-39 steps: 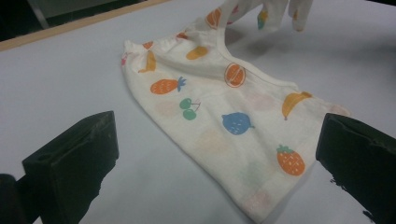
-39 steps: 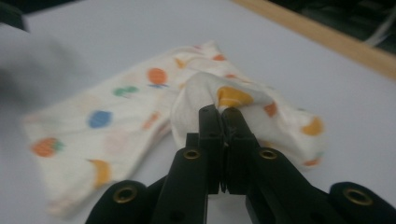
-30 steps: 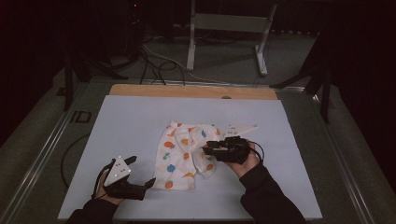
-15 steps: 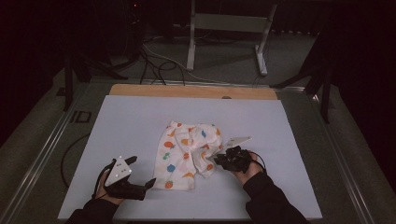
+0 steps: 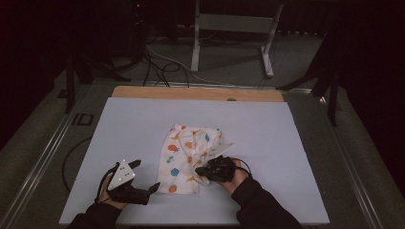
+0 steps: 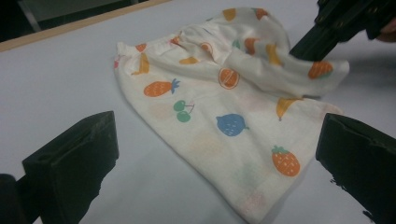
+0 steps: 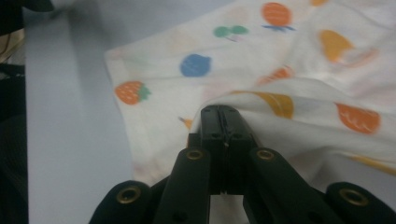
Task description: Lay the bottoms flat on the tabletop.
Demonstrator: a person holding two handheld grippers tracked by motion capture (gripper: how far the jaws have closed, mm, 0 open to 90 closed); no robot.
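A white cloth with a fruit print point(image 5: 184, 155) lies on the white table top, its right side folded over toward the middle. My right gripper point(image 5: 199, 171) is shut on the cloth's folded right edge point(image 7: 261, 100), the jaws pressed together with fabric bunched over their tips point(image 7: 220, 112). My left gripper point(image 5: 143, 179) rests open on the table to the cloth's left, jaws wide apart and empty. In the left gripper view the cloth point(image 6: 219, 107) spreads out between the two jaws, and the right gripper point(image 6: 322, 32) pinches its far corner.
The white sheet point(image 5: 124, 129) covers a table with a wooden strip point(image 5: 191, 93) along its far edge. A metal rail point(image 5: 43, 157) runs along the left side. Cables point(image 5: 157, 67) and a stand's legs point(image 5: 229, 38) sit on the floor behind.
My right gripper has pulled back toward the near edge, dragging the cloth's right edge with it. The left gripper has stayed put.
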